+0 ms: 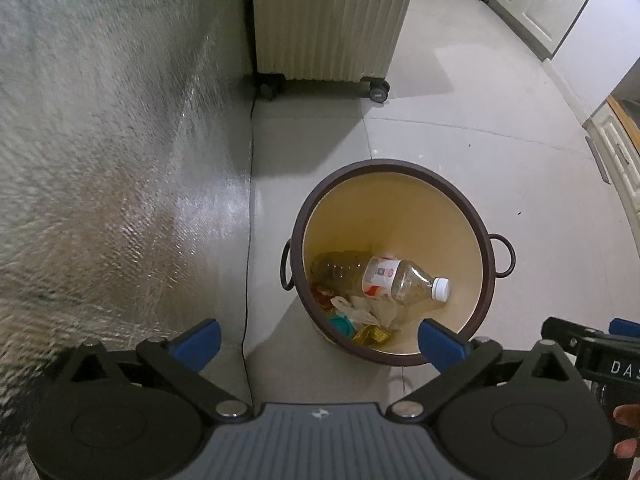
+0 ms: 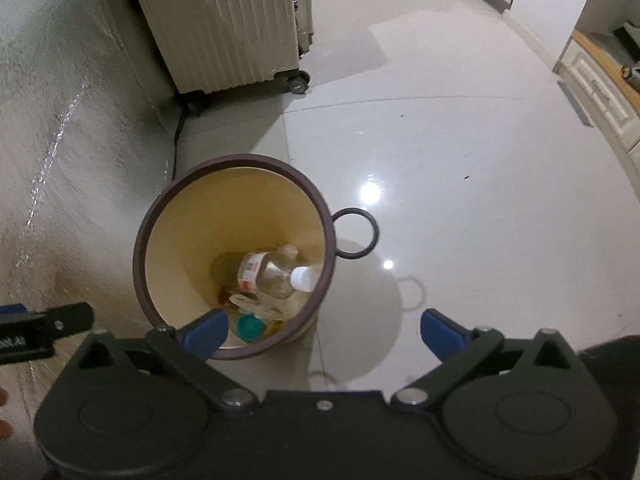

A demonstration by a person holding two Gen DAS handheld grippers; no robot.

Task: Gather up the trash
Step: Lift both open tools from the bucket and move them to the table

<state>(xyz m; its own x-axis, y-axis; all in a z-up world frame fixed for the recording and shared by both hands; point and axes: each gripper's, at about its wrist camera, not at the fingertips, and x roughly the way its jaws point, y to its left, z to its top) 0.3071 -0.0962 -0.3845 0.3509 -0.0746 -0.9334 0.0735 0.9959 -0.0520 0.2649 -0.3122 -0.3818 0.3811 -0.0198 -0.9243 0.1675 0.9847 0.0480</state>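
Left wrist view showed the left gripper (image 1: 319, 342) and right gripper (image 2: 321, 334) both empty and wide apart above the bin (image 1: 472, 216), where a bottle (image 1: 404, 278) and wrappers (image 1: 360, 312) already lay, so little seemed left.

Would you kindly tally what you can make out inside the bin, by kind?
Plastic bottles: 2, a clear one with a white cap and a browner one behind it
Teal lids: 1
Gold wrappers: 1
Crumpled white bags: 1
Total: 5, all in the bin
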